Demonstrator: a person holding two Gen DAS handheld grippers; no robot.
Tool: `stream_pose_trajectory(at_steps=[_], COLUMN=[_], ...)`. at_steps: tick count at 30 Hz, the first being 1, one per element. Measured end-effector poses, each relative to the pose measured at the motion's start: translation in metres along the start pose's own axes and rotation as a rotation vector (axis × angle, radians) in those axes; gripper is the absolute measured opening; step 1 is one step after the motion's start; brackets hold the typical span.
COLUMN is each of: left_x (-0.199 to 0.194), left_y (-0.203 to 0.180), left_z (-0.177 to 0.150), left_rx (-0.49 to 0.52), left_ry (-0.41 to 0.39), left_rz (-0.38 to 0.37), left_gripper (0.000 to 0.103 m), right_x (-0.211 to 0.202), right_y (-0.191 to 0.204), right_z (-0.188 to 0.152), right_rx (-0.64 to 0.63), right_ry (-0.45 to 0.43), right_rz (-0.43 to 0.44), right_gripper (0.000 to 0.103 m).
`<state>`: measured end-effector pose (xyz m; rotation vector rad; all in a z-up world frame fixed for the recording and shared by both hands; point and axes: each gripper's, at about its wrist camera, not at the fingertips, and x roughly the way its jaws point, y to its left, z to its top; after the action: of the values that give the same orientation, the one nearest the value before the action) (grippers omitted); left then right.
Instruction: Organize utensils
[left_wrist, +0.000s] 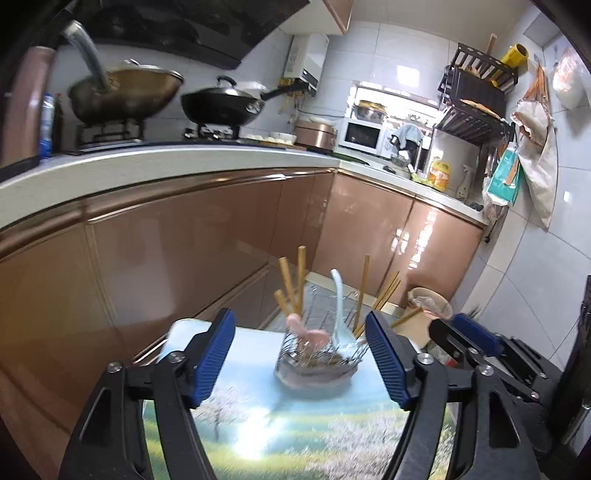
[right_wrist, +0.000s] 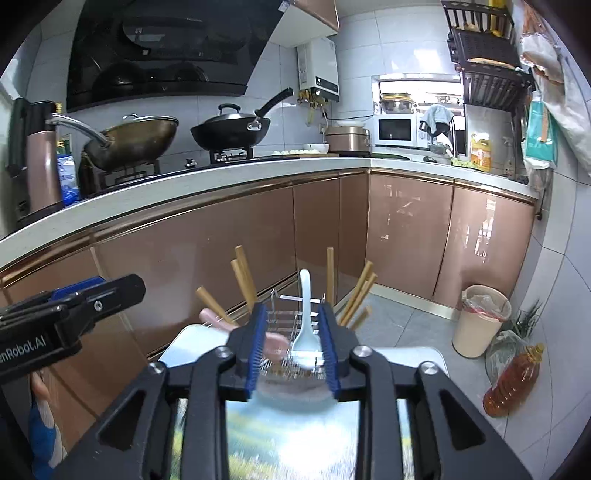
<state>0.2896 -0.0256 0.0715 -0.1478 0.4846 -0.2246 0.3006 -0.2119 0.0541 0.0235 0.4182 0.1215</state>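
Observation:
A wire utensil basket (left_wrist: 317, 354) (right_wrist: 295, 325) stands at the far end of a small table with a landscape print (left_wrist: 258, 424) (right_wrist: 288, 435). It holds several wooden chopsticks (left_wrist: 301, 277) (right_wrist: 242, 277), a pale blue spoon (left_wrist: 339, 314) (right_wrist: 304, 314) and a pink spoon (left_wrist: 306, 330) (right_wrist: 221, 321). My left gripper (left_wrist: 301, 360) is open and empty, its fingers either side of the basket, short of it. My right gripper (right_wrist: 293, 350) is open, narrower, its fingers framing the basket and blue spoon; it shows at the right in the left view (left_wrist: 469, 339).
Brown cabinets (right_wrist: 221, 236) under a white counter run behind the table. Two woks (right_wrist: 229, 129) sit on the stove. A lined bin (right_wrist: 480, 317) and an oil bottle (right_wrist: 513, 380) stand on the floor at the right.

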Motion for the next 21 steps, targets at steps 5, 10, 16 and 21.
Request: stream_pose_trajectory(at_steps=[5,10,16,21], left_x=[-0.047,-0.085,-0.122,-0.137], left_y=[0.003,0.004,-0.002,-0.006], left_z=[-0.031,-0.061,-0.086,-0.096], left_rx=[0.029,0.06,0.124,0.154], left_ry=[-0.035,-0.075,-0.15,-0.162], left_rz=[0.073,0.143,0.186,0.175], left_gripper=[0.085,0.094,0.103,0.103], right_x=[-0.041,-0.081,-0.116,-0.133], right_y=[0.009,0.009,0.003,-0.002], right_z=[-0.029,-0.063,-0.09,-0.103], right_rx=[-0.002,0.008,0.019,0.024], right_ry=[0.005,0.004,-0.009,-0.023], right_rz=[-0.004,-0.011,-0.044,-0.07], right_gripper=[0.043,0.054,0.064,0.067])
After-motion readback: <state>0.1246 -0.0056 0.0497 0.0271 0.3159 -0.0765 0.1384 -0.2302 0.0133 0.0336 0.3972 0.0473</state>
